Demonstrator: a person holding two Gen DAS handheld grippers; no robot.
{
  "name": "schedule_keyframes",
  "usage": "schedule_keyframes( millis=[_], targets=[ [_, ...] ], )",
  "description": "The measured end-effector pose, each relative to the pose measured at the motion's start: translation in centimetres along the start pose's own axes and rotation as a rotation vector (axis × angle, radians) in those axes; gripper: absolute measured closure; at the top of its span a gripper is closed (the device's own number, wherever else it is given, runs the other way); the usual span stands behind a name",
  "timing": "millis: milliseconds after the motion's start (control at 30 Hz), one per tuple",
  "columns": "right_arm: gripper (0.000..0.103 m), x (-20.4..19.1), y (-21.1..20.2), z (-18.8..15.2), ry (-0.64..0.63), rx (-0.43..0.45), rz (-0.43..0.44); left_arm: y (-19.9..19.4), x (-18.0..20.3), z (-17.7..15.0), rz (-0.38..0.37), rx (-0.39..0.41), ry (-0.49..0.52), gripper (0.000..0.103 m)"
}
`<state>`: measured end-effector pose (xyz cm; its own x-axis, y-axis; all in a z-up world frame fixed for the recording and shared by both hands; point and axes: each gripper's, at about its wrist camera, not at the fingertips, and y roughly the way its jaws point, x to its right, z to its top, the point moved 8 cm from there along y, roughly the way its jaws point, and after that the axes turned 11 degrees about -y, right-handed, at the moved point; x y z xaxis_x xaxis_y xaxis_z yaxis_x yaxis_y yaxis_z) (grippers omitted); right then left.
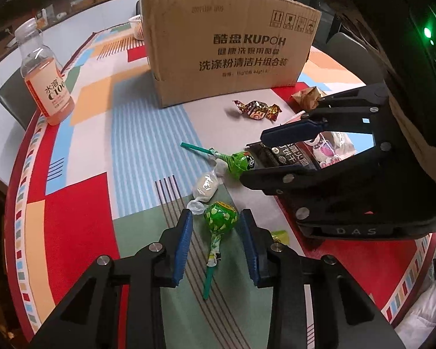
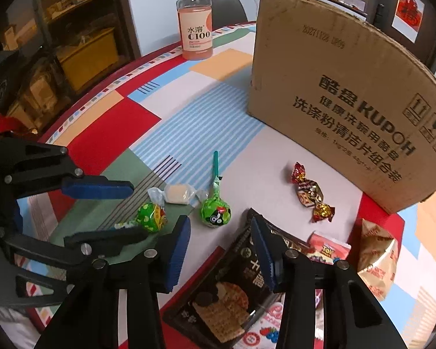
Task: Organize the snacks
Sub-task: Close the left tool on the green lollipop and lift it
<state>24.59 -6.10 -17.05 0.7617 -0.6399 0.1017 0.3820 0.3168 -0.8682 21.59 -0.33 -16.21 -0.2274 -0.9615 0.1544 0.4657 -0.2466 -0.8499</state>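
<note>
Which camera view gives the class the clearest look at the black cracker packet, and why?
The right wrist view: the black cracker packet lies close below the right gripper, its printed crackers visible. In the left wrist view the packet is mostly hidden behind that gripper's fingers.

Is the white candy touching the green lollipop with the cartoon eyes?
Touching. In the right wrist view, the white candy's twisted wrapper end meets the green lollipop just below its stick, with no table showing between them.

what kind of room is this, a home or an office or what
Probably a home dining or living area, though I can't be sure: a round table with a colourful patterned cloth, chairs pulled up to it, and cluttered shelves behind.
</note>
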Motion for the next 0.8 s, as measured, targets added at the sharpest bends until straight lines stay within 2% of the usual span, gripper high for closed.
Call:
schedule_keyframes(
  millis=[267,533,800],
  targets=[
    [0.064,0.1,1.0,0.4,-0.001,-0.006,0.011,1.4,0.0,0.2,-0.027,-0.02,-0.018,0.076],
    [0.076,-0.3,2.1,0.1,0.015,-0.031,0.046,1.2,-0.3,0.3,-0.033,-0.011,-0.045,0.077],
    [0.077,-0.4,1.8,-0.1,0.035,-0.012,0.045,0.0,-0.8,0.5,-0.031,0.025,-0.089,0.077]
  ],
)
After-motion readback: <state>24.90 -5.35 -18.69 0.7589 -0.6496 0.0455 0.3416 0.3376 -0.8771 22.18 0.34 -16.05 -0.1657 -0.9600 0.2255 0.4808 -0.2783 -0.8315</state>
